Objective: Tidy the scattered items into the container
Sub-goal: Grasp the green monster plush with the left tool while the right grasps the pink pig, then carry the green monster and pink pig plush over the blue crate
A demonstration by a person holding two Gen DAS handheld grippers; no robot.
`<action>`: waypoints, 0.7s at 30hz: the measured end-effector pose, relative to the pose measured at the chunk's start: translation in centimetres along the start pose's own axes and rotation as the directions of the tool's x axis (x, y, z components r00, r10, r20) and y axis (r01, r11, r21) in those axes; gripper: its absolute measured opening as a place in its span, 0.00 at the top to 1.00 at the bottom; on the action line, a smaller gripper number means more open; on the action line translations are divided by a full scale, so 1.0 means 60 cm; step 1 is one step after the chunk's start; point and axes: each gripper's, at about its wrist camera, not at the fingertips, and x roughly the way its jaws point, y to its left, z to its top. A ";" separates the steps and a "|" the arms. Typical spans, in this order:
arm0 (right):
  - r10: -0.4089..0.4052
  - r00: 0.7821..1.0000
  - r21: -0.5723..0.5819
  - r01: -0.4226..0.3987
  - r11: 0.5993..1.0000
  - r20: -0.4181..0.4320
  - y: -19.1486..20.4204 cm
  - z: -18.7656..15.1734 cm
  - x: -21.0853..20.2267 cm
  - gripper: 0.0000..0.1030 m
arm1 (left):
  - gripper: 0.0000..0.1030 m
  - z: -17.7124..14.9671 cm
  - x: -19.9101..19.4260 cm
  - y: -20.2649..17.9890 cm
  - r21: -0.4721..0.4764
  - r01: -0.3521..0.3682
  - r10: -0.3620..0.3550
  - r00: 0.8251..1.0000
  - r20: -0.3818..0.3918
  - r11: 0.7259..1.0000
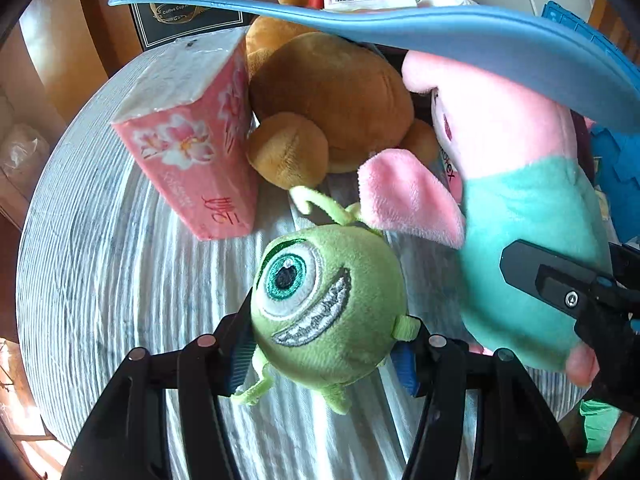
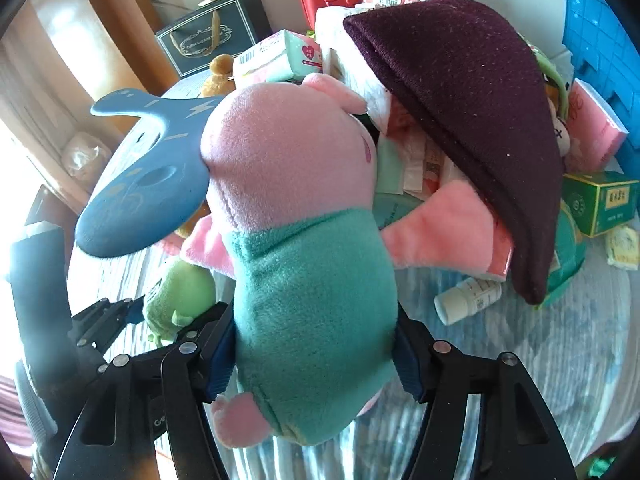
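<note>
A green one-eyed plush (image 1: 320,300) sits between the pads of my left gripper (image 1: 324,360), which press its two sides just above the striped tablecloth (image 1: 100,260). Beside it, my right gripper (image 2: 314,360) is shut on the teal body of a pink pig plush (image 2: 304,272), head pointing away. In the left wrist view the pig plush (image 1: 520,208) fills the right side, with a finger of the right gripper (image 1: 560,292) against it. The left gripper (image 2: 120,312) and the green plush (image 2: 180,300) show at the lower left of the right wrist view.
A pink tissue pack (image 1: 188,152) and a brown teddy (image 1: 328,92) lie behind the green plush, under a blue mask-like sheet (image 1: 440,28). A maroon hat (image 2: 472,120), white bottle (image 2: 466,298), green box (image 2: 600,200) and packets crowd the right. A blue crate (image 2: 604,48) stands far right.
</note>
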 end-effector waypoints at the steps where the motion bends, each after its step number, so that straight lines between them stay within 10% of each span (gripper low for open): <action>1: 0.004 1.000 -0.007 -0.004 1.000 0.000 -0.003 -0.004 -0.005 0.37 | 0.45 -0.018 -0.005 -0.015 -0.008 -0.010 0.010 1.000 0.008 1.000; 11: 0.087 0.991 -0.089 -0.078 0.993 0.103 -0.031 -0.044 -0.095 0.39 | 0.45 -0.017 -0.136 -0.119 -0.073 -0.088 0.099 0.981 0.167 0.993; 21: 0.068 0.946 -0.102 -0.038 0.994 0.317 -0.130 -0.045 -0.318 0.39 | 0.45 0.046 -0.271 -0.214 -0.077 -0.124 0.143 0.923 0.357 0.989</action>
